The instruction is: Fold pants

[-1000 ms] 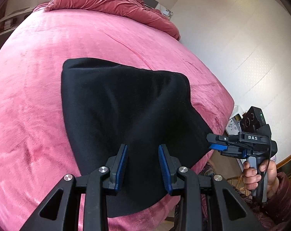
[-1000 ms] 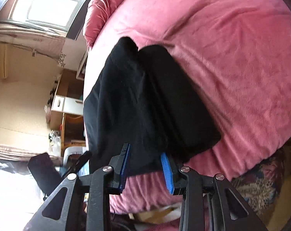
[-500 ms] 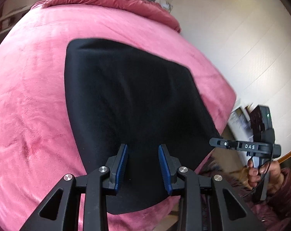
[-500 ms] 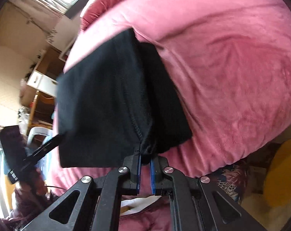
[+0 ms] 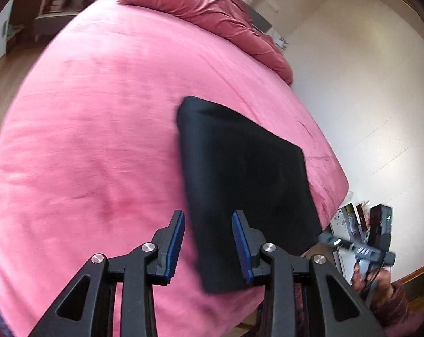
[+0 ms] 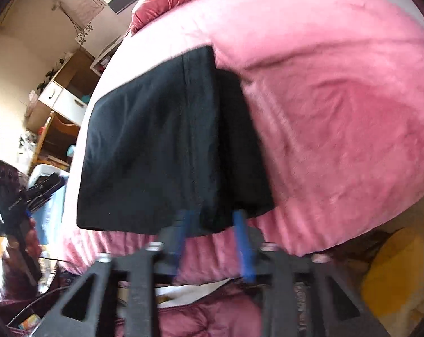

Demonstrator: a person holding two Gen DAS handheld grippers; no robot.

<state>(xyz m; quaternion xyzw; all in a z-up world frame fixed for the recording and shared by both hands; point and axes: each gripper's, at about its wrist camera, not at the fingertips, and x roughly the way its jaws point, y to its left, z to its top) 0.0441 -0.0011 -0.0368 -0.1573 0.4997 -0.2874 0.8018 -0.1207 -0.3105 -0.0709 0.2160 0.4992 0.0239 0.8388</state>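
- Since the earlier frames the right gripper (image 6: 212, 219) has let go: half a second ago its jaws were pinched on the near edge of the pants (image 6: 167, 151), and they have just been opening, so they now stand spread with the hem just ahead of the tips and no pad pressing on cloth.
- The left gripper (image 5: 207, 220) has shifted sideways; the pants, which filled the middle of its view before, now lie to the right of centre there.
- In the left view its blue pads (image 5: 175, 241) are parted, about as they were a second ago; the left pad is over bare blanket and the right pad is over the near left corner of the pants. Nothing is gripped between them.
- The pants (image 5: 245, 179) lie folded into a flat black rectangle on the pink blanket (image 5: 85, 140), near the bed's front edge and towards its right side.
- In the right view a second layer sticks out along the right side of the top fold.
- A crumpled duvet (image 5: 200, 5) sits at the far end of the bed.
- A hand (image 5: 372, 276) holds the right gripper's handle off the bed's right corner; the view is motion-blurred there.
- A yellow cushion (image 6: 394, 269) lies at lower right in the right view.
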